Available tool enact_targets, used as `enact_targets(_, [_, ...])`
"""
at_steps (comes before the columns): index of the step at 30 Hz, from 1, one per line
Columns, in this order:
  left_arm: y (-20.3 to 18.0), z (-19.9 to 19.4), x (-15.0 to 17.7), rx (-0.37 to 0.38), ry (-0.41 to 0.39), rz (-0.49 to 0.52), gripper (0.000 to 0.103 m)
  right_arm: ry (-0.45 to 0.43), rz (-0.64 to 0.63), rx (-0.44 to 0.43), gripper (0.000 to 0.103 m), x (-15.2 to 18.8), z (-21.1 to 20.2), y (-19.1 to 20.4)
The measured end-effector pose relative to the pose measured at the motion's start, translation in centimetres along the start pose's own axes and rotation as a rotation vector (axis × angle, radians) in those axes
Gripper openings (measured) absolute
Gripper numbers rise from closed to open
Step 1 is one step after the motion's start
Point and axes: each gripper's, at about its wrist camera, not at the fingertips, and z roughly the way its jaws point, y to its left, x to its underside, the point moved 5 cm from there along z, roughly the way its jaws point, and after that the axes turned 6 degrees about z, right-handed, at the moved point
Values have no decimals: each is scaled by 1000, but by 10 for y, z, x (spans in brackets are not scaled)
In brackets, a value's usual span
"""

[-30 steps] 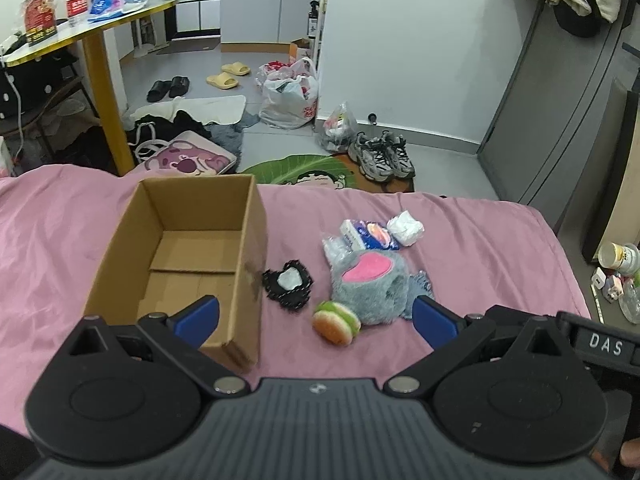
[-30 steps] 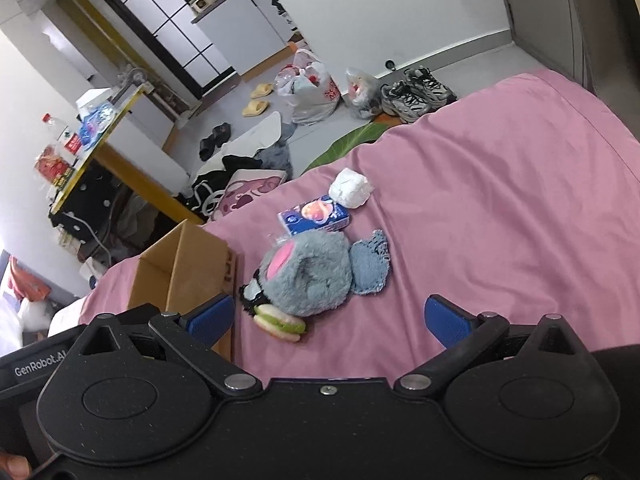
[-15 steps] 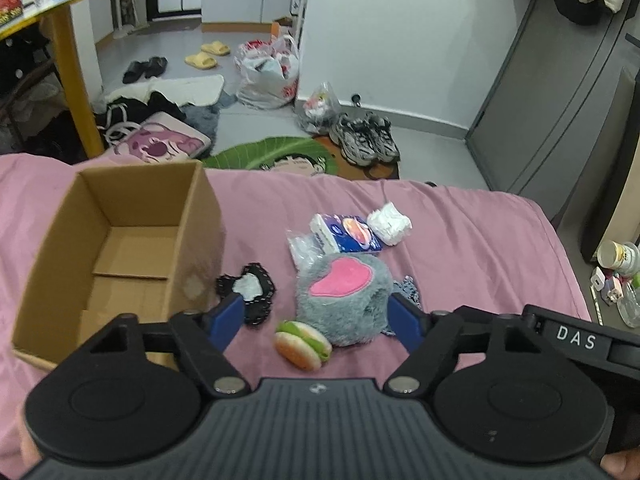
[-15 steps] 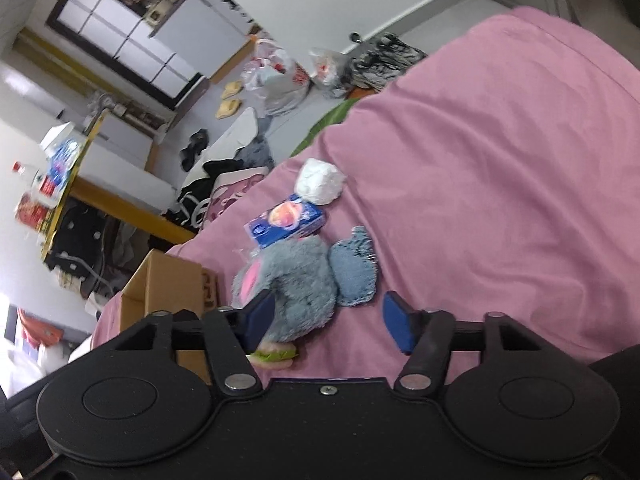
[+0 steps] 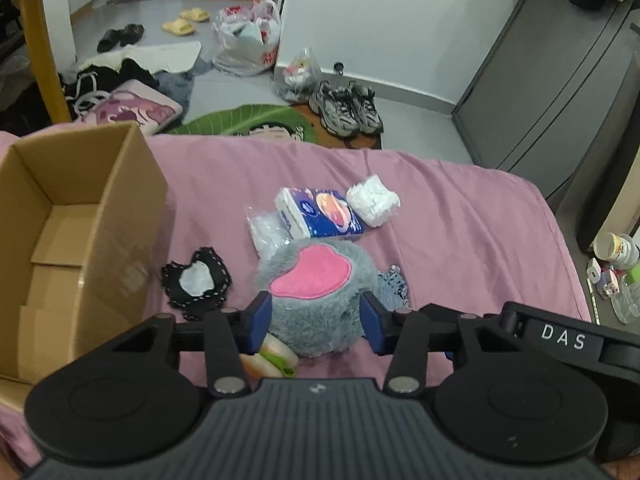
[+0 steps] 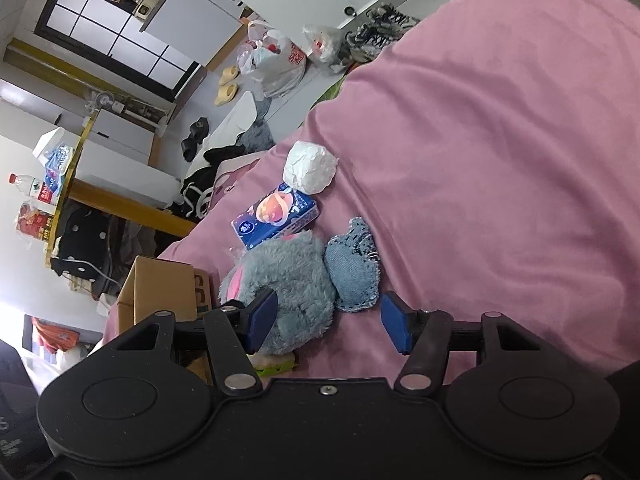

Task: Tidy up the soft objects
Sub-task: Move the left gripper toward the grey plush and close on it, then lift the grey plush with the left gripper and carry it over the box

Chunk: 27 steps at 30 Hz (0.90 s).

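Left gripper (image 5: 316, 326) jaws closing, pads flanking grey plush toy (image 5: 320, 300) on pink bedsheet (image 5: 460, 220); contact unclear. Right gripper (image 6: 328, 322) jaws half-spread, over plush's right flank and denim patch (image 6: 354, 270), gripping nothing. Tissue pack (image 5: 320, 212) beyond; open cardboard box (image 5: 80, 216) far left.

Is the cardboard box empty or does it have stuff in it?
Empty, as far as shown: the cardboard box stands open-topped, with only its bare bottom flaps visible.

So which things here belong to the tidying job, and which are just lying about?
Job:
grey plush toy
burger toy
black lace patch
denim patch
tissue pack
white wad
cardboard box

Lying about:
sneakers
plastic bags
slippers
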Motion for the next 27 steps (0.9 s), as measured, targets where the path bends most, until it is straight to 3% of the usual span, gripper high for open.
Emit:
enact_targets(3, [-2, 10, 1, 2, 15, 2, 47, 13, 11, -10, 53, -2, 4, -4])
enact_targets(7, [2, 22, 4, -28, 37, 9, 40, 36, 24, -55, 38, -4, 8, -4])
enact_targets(13, [12, 26, 0, -31, 21, -21, 31, 78, 5, -136, 37, -1, 20, 8])
enact_targets(27, [32, 33, -4, 33, 12, -137, 26, 122, 26, -117, 38, -1, 37, 6])
